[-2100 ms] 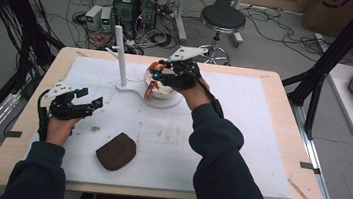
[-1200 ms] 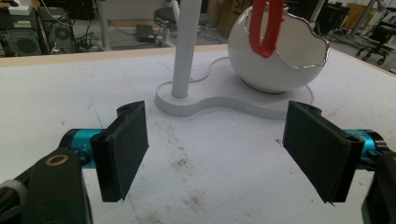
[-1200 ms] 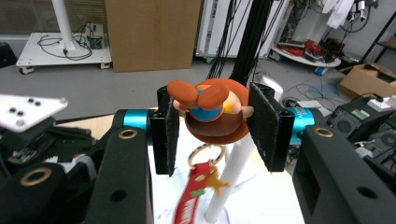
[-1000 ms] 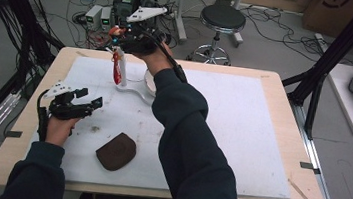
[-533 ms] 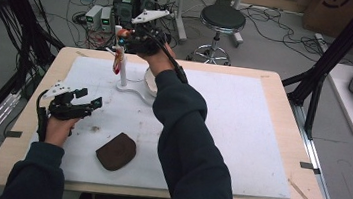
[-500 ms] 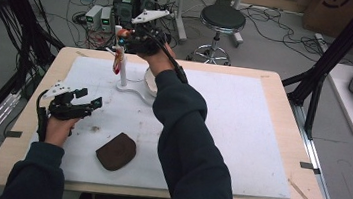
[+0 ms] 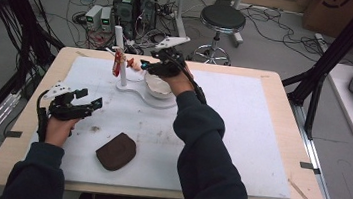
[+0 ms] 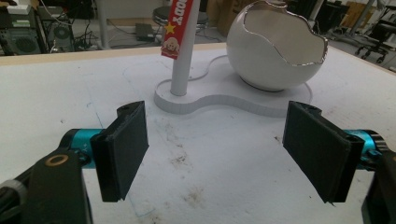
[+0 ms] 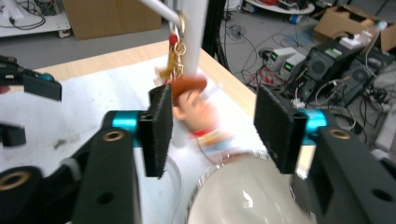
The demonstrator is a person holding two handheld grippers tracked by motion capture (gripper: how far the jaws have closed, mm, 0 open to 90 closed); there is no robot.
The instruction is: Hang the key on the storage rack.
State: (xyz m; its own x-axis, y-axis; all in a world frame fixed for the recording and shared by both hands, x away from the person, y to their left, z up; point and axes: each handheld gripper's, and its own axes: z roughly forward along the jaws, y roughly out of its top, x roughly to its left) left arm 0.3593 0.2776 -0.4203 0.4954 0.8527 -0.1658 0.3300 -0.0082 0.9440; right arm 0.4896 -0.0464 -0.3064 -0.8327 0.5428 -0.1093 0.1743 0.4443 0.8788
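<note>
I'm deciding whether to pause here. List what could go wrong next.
1. The keychain figure hangs from the peg between the right gripper's just-opened jaws; pulling back carelessly could snag it.
2. It looks blurred, perhaps swinging, so it might slip off the peg.
3. The bowl sits just under that gripper; a low hand could knock it off the stand.

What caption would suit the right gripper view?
Open right gripper beside a cowboy keychain hanging from the white stand, above the eggshell bowl.

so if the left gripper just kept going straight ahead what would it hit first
Probably the white stand: the left gripper, jaws open, points at its flat base, with the post just left of centre. Depth is hard to judge.
</note>
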